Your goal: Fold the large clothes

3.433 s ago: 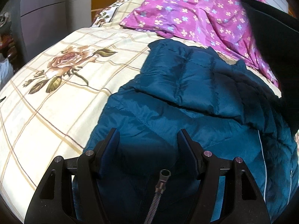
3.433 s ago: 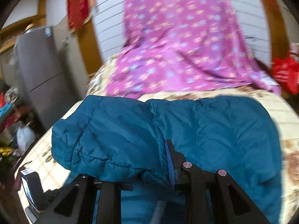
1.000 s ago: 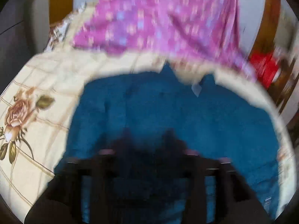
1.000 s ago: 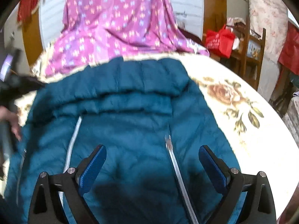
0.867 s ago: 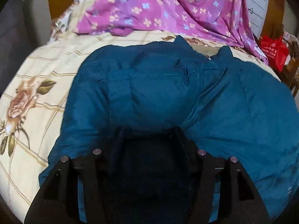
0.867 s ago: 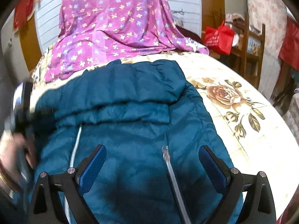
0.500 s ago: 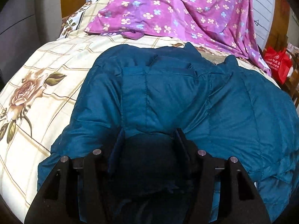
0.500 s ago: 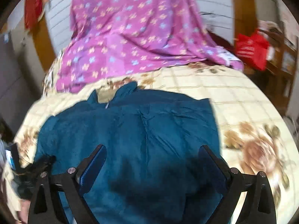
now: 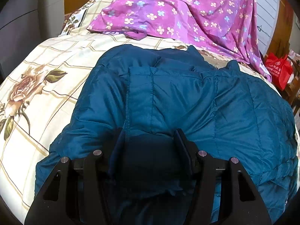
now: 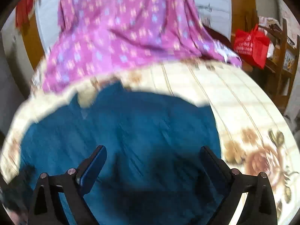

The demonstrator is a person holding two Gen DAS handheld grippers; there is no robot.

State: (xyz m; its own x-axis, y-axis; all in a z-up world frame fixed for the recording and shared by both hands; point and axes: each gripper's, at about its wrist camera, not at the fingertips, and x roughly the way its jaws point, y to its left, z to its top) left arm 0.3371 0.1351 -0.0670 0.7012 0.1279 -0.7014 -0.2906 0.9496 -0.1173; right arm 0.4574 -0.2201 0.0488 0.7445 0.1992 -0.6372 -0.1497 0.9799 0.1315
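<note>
A teal quilted jacket (image 9: 187, 101) lies spread across a bed (image 9: 46, 71) covered in a cream check sheet printed with roses, its collar pointing away from you toward a purple flowered cloth (image 9: 187, 11) heaped at the far end. Your left tool (image 9: 151, 144) sits low over the near part of the jacket with a thick bunch of dark padded fabric filling the gap between its fingers — it appears clamped on that fold, the fingers only partly closed around the bulk. Your right tool (image 10: 151, 161) hovers above the jacket's right half with its fingers spread wide and nothing between them; that view is blurred, so finer detail is lost. A red bag (image 10: 251, 45) hangs on wooden furniture beyond the bed's right side. To do this step well, keep the left grip firm on the whole padded layer, not just the slippery shell, and carry the fold over in one smooth sweep — puffy fill tends to spring back, so press the crease flat afterward. Bring the right tool down on the matching edge so both sides travel evenly.
</note>
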